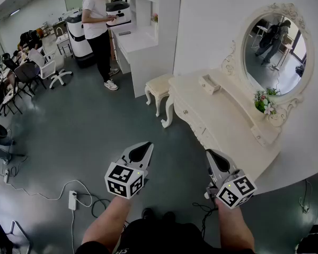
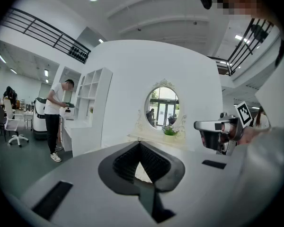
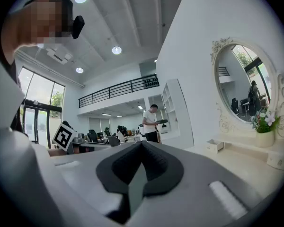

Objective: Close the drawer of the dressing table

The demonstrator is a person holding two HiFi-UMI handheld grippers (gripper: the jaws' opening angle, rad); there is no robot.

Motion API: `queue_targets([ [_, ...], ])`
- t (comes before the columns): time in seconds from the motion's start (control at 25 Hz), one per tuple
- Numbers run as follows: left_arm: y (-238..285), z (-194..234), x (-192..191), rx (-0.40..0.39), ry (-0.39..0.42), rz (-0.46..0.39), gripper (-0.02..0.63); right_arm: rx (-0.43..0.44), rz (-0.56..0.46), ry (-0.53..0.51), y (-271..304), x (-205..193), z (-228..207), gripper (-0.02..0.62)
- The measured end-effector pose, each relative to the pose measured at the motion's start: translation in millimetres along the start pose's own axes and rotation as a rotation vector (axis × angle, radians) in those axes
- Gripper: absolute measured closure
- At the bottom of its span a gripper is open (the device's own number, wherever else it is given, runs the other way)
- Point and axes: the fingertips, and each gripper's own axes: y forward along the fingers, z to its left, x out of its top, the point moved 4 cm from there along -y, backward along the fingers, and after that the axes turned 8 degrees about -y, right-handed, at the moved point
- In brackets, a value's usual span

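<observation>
Far ahead of the right tool (image 1: pixel 211 155) lies the drawer (image 1: pixel 209 83).

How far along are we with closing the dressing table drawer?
Done: nothing yet; the small drawer on top of the dressing table looks pulled out. In hand: nothing; the left gripper and right gripper are both shut, empty, and apart from the table. Left: bring a gripper to the drawer front and push it in.

Grey left gripper (image 1: pixel 147 145), grey right gripper (image 1: pixel 209 153), black jaw linings, white black-patterned marker cube (image 1: pixel 124 180) behind each, dark clothing (image 1: pixel 159 237) below the cubes
</observation>
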Motion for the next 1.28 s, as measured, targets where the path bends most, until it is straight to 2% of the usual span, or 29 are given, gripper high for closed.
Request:
queue_targets([
  [0.16, -5, 9, 8, -0.015, 0.019, -0.014, 0.600, -0.020, -0.033, -0.020, 10, 9, 8, 0.588],
  [0.4, -12, 12, 14, -0.018, 0.026, -0.009, 0.600, -0.008, -0.022, -0.020, 15, 4, 20, 0.588],
  [0.6, -10, 10, 10, 0.000, 0.045, 0.007, 0.600, -0.044, -0.012, -0.066, 10, 1, 15, 0.588],
  [0.76, -8, 1, 4, 0.020, 0.041, 0.015, 0.600, -0.019, -0.048, -0.008, -6, 1, 5, 0.586],
  [0.96, -1, -16, 3, 0.041, 0.056, 0.015, 0.600, -0.033, -0.023, -0.130, -27, 3, -4, 0.586],
  [1.28, 13, -40, 9, 0.021, 0.062, -0.012, 0.600, -0.025, -0.020, -0.083, -37, 1, -25, 0.585],
])
